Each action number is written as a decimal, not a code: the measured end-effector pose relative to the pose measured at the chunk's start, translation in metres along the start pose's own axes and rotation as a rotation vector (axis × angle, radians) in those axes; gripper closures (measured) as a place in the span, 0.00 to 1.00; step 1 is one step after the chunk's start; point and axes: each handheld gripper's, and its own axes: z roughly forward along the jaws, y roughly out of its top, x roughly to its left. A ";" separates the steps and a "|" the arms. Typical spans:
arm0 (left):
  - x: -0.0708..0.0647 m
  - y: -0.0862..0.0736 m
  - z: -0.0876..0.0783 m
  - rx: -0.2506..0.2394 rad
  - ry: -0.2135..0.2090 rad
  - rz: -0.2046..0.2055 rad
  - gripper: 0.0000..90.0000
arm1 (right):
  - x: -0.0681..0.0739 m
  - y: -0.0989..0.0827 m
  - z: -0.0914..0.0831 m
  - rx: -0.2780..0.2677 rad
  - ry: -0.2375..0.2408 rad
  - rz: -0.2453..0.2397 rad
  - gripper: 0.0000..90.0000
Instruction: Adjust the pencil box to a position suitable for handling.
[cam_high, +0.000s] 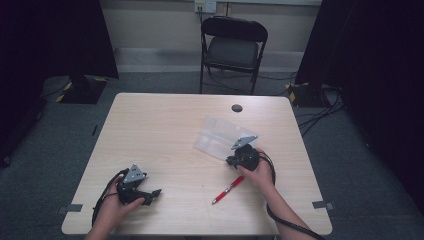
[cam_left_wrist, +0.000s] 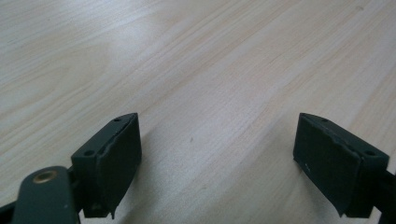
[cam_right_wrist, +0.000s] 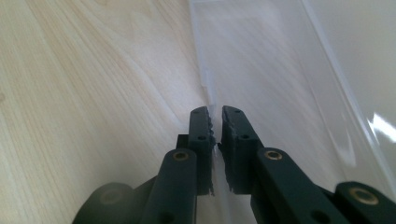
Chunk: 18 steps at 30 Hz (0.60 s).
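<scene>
Clear flat plastic sleeve (cam_right_wrist: 261, 70) | right tool (cam_right_wrist: 215, 122) pinched on its thin edge, may slip | left tool (cam_left_wrist: 217, 158) apart, idle on bench (cam_high: 165, 130)

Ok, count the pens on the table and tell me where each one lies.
1. A red pen lies on the bare table near its front edge, just in front of the right gripper and apart from the clear plastic bag.

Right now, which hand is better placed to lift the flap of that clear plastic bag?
Right. The right gripper is already shut on the near edge of the clear plastic bag. The left gripper rests open on bare table, far from the bag, and the red pen lies nearer the right hand.
</scene>
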 end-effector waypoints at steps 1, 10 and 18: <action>0.000 0.000 0.000 -0.001 -0.002 0.000 0.17 | -0.001 -0.002 -0.001 0.001 -0.001 0.002 0.92; 0.000 0.000 0.000 0.000 0.000 0.000 0.17 | -0.003 -0.010 -0.013 -0.059 -0.001 0.018 0.72; 0.000 0.000 0.000 0.000 0.000 0.000 0.17 | 0.010 -0.028 -0.042 -0.156 0.105 0.007 0.58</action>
